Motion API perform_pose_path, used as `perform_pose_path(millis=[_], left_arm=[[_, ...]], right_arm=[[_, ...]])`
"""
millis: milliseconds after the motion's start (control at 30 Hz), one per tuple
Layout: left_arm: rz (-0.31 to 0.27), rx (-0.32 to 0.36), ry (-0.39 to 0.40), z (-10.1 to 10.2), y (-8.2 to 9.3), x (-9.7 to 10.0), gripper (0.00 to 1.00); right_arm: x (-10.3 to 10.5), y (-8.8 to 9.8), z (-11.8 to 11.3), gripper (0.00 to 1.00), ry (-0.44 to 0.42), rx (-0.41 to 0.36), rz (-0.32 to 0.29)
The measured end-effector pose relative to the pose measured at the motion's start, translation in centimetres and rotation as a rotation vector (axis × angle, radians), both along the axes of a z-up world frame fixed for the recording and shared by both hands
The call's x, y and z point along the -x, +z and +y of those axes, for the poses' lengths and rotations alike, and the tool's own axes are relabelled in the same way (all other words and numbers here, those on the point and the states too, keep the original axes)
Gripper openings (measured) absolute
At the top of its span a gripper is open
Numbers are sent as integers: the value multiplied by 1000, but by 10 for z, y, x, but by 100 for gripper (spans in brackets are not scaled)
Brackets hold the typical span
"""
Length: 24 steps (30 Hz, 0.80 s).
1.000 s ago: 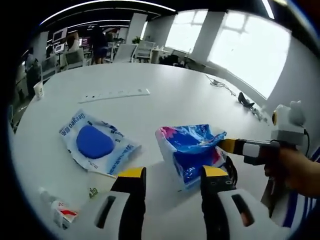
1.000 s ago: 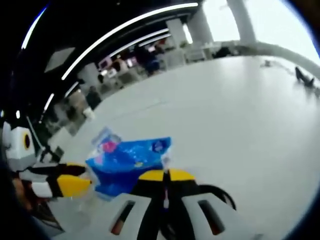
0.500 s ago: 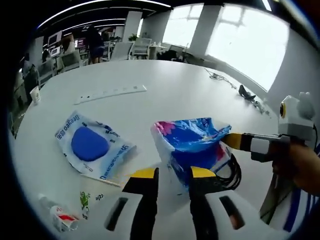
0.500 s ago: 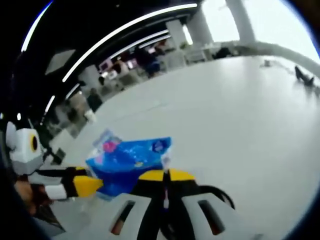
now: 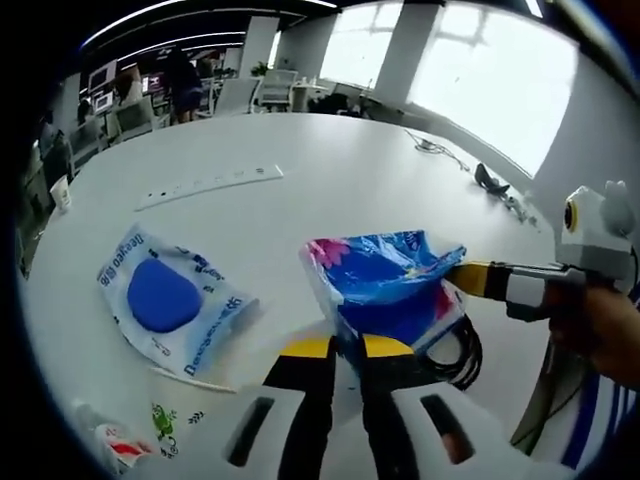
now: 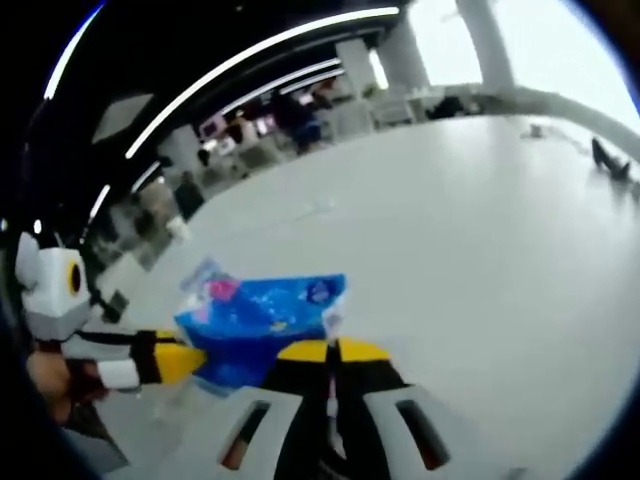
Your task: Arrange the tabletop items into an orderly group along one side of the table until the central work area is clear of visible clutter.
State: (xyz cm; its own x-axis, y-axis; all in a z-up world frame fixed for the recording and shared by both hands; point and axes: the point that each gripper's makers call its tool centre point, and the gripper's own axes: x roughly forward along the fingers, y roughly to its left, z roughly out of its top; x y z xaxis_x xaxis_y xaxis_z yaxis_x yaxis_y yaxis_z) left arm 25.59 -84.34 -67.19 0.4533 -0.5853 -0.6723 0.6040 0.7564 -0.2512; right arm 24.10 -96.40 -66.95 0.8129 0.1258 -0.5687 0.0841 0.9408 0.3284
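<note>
A blue and pink tissue pack is held up off the white table between both grippers. My left gripper is shut on its near lower edge, yellow tips almost touching. The right gripper reaches in from the right and pinches the pack's right corner. In the right gripper view my right gripper is shut on the tissue pack, whose edge runs up between the jaws. The left gripper meets the pack from the left there.
A blue and white wipes packet lies flat to the left. A coiled black cable lies under the pack. A white power strip and a paper cup sit further back. A small bottle lies at the near left edge.
My left gripper's jaws have gone from wide open to shut on the tissue pack's near edge. The right gripper has kept its hold on the pack's corner.
</note>
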Motion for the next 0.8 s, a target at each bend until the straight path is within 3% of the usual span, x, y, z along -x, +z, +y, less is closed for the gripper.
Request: perform_pose_path(millis=[467, 800], left_arm=[[-9, -7, -8, -26, 0, -21, 2], [-1, -34, 0, -39, -12, -37, 2]], right_arm=[[-21, 3, -23, 0, 30, 34, -14], [-39, -5, -35, 0, 66, 60, -17]])
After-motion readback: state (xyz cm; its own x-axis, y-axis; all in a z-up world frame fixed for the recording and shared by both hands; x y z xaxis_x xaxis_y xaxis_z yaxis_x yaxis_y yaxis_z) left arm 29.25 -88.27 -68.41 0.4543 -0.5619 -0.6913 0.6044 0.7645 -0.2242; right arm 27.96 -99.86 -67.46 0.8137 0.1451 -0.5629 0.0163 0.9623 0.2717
